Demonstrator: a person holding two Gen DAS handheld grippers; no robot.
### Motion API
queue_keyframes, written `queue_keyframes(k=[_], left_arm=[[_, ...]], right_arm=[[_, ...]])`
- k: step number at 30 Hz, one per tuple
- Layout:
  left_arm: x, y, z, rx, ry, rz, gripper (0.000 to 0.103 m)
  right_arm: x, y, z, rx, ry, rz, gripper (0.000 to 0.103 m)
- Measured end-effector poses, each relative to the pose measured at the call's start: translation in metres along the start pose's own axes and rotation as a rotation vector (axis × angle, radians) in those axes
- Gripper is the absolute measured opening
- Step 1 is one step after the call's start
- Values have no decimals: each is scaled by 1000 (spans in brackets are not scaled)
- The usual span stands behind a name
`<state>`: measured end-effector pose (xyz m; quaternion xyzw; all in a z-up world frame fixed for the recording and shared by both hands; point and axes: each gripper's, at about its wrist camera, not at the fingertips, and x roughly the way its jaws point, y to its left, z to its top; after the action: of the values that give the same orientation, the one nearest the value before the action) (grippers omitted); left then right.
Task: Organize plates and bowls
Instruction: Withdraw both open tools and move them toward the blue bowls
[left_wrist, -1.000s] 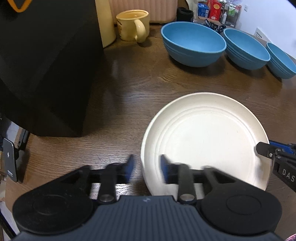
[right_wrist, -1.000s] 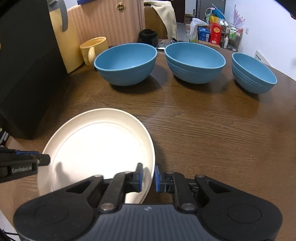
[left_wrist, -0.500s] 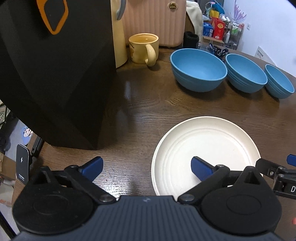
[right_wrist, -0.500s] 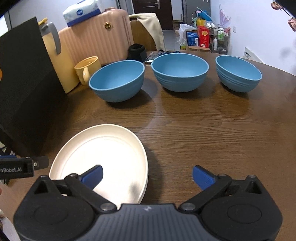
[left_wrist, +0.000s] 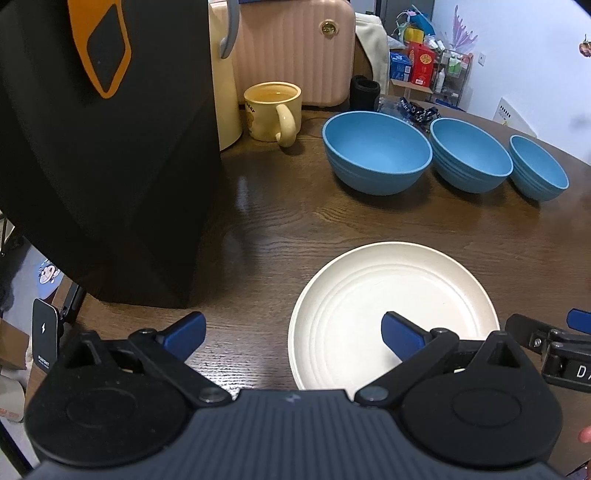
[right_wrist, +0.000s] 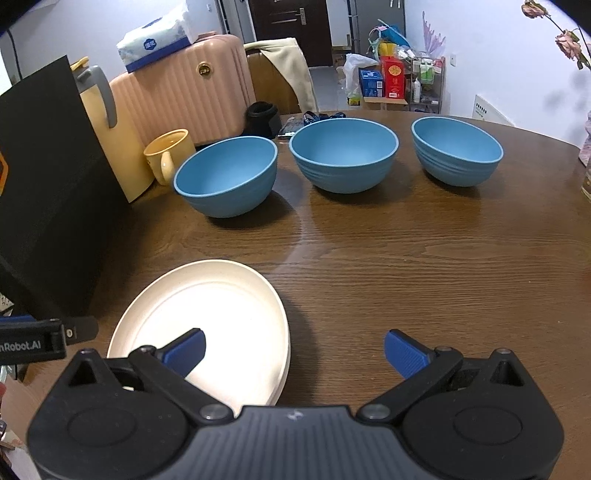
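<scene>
A cream plate (left_wrist: 391, 295) lies flat on the brown wooden table (left_wrist: 280, 221); it also shows in the right wrist view (right_wrist: 221, 314). Three blue bowls stand in a row behind it: left (right_wrist: 227, 177), middle (right_wrist: 343, 151), right (right_wrist: 456, 149). They also show in the left wrist view: (left_wrist: 376, 151), (left_wrist: 471, 153), (left_wrist: 537, 170). My left gripper (left_wrist: 293, 332) is open and empty, above the plate's left edge. My right gripper (right_wrist: 293, 350) is open and empty, above the plate's right edge.
A big black box (left_wrist: 92, 147) stands at the left of the table. A yellow mug (left_wrist: 273, 110) and a cream jug (right_wrist: 110, 140) stand behind it. A pink suitcase (right_wrist: 184, 92) and a chair are beyond the table's far edge.
Both grippers have opened, let go of the plate's edges, and drawn back and up. The plate now lies flat on the table.
</scene>
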<state>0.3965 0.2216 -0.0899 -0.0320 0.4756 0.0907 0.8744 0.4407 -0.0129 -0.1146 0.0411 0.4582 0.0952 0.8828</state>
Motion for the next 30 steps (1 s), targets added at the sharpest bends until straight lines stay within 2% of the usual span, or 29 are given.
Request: queue_keyframes(k=[16,30], left_arm=[[-18,-10,23,-15,-29,-43,103],[-29,-40,47,-77,-44,-6,103]], right_arm=[[-17,-2,17,-20,-19,-11,103],[-21,-21,57,-81,-1,45,103]])
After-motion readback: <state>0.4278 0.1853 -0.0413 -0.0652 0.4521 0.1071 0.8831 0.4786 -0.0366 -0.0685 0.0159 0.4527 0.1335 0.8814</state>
